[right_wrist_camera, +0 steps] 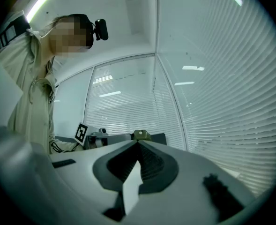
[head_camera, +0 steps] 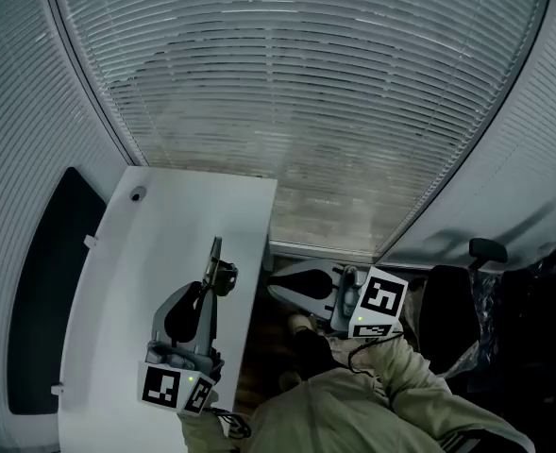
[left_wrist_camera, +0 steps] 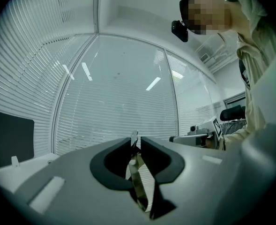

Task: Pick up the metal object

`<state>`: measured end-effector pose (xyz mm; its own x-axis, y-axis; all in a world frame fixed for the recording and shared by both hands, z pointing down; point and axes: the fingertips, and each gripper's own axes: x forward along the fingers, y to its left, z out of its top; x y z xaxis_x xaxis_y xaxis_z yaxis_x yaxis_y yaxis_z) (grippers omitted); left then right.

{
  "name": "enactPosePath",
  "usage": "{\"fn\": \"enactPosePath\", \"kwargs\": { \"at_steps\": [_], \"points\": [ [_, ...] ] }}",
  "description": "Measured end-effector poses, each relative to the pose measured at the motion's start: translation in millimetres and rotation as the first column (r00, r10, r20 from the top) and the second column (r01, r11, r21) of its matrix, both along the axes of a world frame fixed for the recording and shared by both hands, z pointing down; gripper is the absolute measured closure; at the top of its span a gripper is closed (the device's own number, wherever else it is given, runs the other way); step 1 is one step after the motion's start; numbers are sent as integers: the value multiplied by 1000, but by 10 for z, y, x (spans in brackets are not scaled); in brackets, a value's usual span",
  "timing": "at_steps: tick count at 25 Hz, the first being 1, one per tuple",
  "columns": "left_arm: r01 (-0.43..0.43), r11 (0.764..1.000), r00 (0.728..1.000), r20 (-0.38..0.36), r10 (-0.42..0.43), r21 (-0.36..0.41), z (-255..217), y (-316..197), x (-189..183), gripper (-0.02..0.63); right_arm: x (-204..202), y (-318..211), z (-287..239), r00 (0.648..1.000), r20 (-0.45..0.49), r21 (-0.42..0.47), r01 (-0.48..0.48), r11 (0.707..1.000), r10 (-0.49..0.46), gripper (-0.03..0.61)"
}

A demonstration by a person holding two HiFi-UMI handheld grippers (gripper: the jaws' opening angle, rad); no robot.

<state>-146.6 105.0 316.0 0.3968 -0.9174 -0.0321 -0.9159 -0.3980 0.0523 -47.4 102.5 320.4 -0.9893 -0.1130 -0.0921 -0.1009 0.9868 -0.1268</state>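
Above the white table [head_camera: 117, 253], we are clamping the left gripper [head_camera: 214, 270] on the metal object [head_camera: 224, 275] to lift it, the right gripper [head_camera: 276, 287] idling closed at three o'clock.

The metal object [head_camera: 215, 264] is a thin, flat, shiny strip with a small round knob on one side. It stands on its edge, pinched between the fingers [left_wrist_camera: 162, 150] of the left gripper [head_camera: 211, 281]. Its end pokes out past the tips. It is over the white tabletop [head_camera: 164, 215], near the right edge.
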Motion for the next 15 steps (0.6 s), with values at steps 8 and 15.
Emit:
{"fn": "enactPosePath", "kwargs": {
  "at_steps": [8, 15],
  "points": [
    [-4, 999, 1000, -16, 4, 34, -142, 436, 156, 541, 165, 406, -155, 1000, -2, 41, -7, 999, 7, 575],
    [10, 998, 1000, -12, -9, 55, -287, 625, 322, 541, 328, 608, -254, 1000, -21, 90, 17, 996, -15, 575]
  ]
}}
